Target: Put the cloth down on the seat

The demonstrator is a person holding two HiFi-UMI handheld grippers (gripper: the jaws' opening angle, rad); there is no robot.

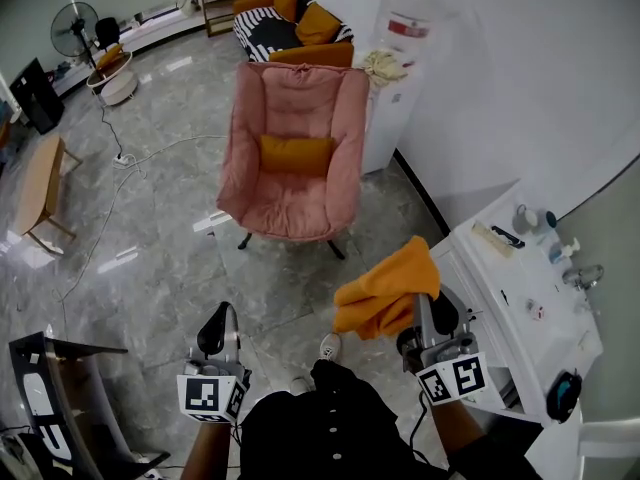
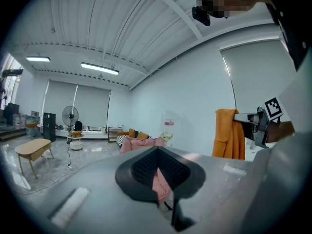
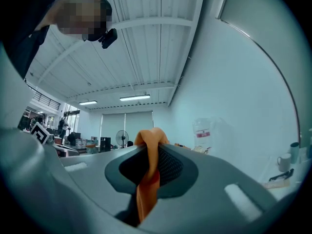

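Where the cloth hung: orange cloth (image 1: 386, 292) bunched over the tips of the right gripper (image 3: 148, 167), off the floor, at about 1 o'clock from the person in the head view; well apart from the chair and not on the seat.
Right gripper jaws: closed on a fold of the cloth, which ran down between the two pads and rose in a hump above them.
Hidden at right gripper: jaw tips were covered by the cloth in the head view; the cloth's lower end was cut off behind the gripper body in the right gripper view.
Left gripper (image 2: 159, 177): held low at about 11 o'clock, jaws a narrow way apart with nothing between them; only a strip of the chair showed through the gap.
Pink chair (image 1: 293, 148): stood at 12 o'clock, facing the person, with an orange cushion (image 1: 296, 154) against its back; the front of the seat was bare.
Hidden at chair: legs showed only in part beneath the seat; in the left gripper view most of it lay behind the gripper body.
White appliance (image 1: 512, 303): at 3 o'clock, just beside the right gripper; small items on its top were too small to identify.
Person: forearms were cut off by the lower frame edge.
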